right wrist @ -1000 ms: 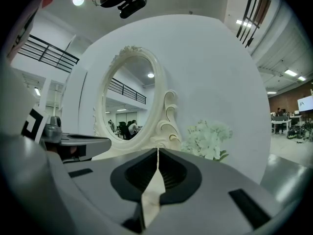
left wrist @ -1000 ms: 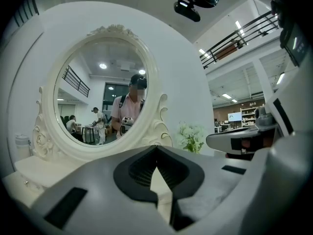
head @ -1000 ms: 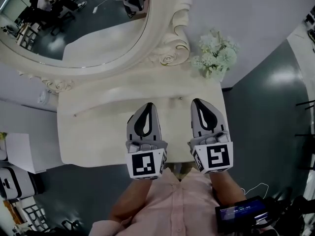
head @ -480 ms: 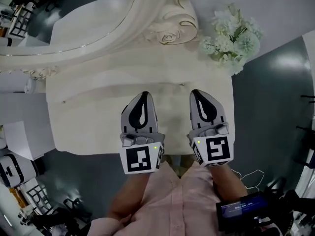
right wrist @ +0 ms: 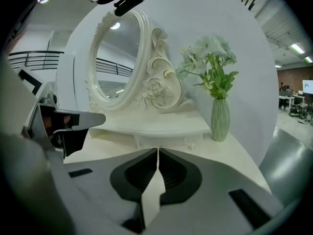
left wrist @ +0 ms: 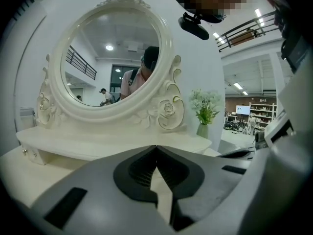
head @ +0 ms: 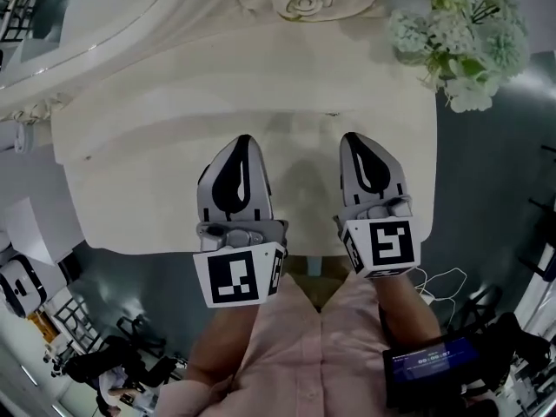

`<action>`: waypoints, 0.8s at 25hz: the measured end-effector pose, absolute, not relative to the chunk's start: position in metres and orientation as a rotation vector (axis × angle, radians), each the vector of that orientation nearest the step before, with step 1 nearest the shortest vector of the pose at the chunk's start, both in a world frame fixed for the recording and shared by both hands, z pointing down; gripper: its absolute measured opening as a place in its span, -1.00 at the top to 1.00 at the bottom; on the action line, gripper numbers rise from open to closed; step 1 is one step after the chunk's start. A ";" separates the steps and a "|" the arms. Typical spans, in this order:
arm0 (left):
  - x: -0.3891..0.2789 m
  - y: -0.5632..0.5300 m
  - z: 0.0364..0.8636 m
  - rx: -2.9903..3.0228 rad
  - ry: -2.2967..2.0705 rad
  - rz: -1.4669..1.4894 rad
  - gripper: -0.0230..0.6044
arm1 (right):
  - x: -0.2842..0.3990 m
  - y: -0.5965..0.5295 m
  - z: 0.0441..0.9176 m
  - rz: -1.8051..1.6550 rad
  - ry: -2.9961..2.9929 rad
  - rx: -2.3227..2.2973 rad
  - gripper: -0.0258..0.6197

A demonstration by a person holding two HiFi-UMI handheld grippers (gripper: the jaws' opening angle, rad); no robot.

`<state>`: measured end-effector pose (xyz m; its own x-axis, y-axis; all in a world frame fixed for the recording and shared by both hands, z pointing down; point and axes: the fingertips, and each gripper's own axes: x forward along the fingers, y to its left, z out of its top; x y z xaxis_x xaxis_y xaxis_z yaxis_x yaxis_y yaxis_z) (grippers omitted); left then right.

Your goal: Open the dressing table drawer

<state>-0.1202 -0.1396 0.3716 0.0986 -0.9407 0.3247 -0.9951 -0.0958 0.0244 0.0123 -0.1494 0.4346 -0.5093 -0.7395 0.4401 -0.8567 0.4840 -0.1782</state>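
The cream dressing table (head: 148,189) fills the head view, its oval mirror (left wrist: 112,58) standing at the back. A low raised shelf (right wrist: 161,126) under the mirror has small knobs, one knob (head: 331,114) near the right and another knob (head: 87,156) at the left. My left gripper (head: 242,139) hovers over the table's front middle, jaws shut and empty; its tips (left wrist: 156,147) meet. Beside it my right gripper (head: 354,137) hangs the same way, shut with nothing in it, its tips (right wrist: 158,150) pointing at the shelf. Any drawer front below the tabletop is hidden.
A green vase of white flowers (head: 460,33) stands at the table's back right corner (right wrist: 220,119). A dark device with a lit screen (head: 434,367) sits by the person's right side. White cable (head: 439,278) lies on the dark floor.
Both grippers have sunk toward the tabletop, staying side by side and shut. The head view has tipped further down, so the mirror has slid out the top.
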 end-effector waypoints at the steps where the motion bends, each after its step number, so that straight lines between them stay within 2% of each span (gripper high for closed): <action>1: -0.121 -0.138 0.376 2.132 -1.933 0.335 0.86 | 0.012 -0.146 0.441 0.563 -2.419 1.350 0.86; 15: -0.130 -0.135 0.398 2.061 -1.925 0.359 0.86 | 0.007 -0.154 0.465 0.603 -2.382 1.335 0.85; 16: -0.130 -0.136 0.399 2.058 -1.923 0.359 0.86 | 0.005 -0.156 0.466 0.612 -2.388 1.328 0.83; 18: -0.131 -0.138 0.401 2.053 -1.919 0.358 0.86 | 0.002 -0.160 0.467 0.624 -2.399 1.310 0.55; 20: -0.132 -0.141 0.404 2.046 -1.917 0.358 0.86 | 0.000 -0.164 0.469 0.625 -2.391 1.311 0.50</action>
<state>-0.1322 -0.1409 0.4039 0.0717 -0.9184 0.3891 -0.9969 -0.0537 0.0571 -0.0004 -0.1641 0.4691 -0.5148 -0.7022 0.4919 -0.8531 0.4767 -0.2123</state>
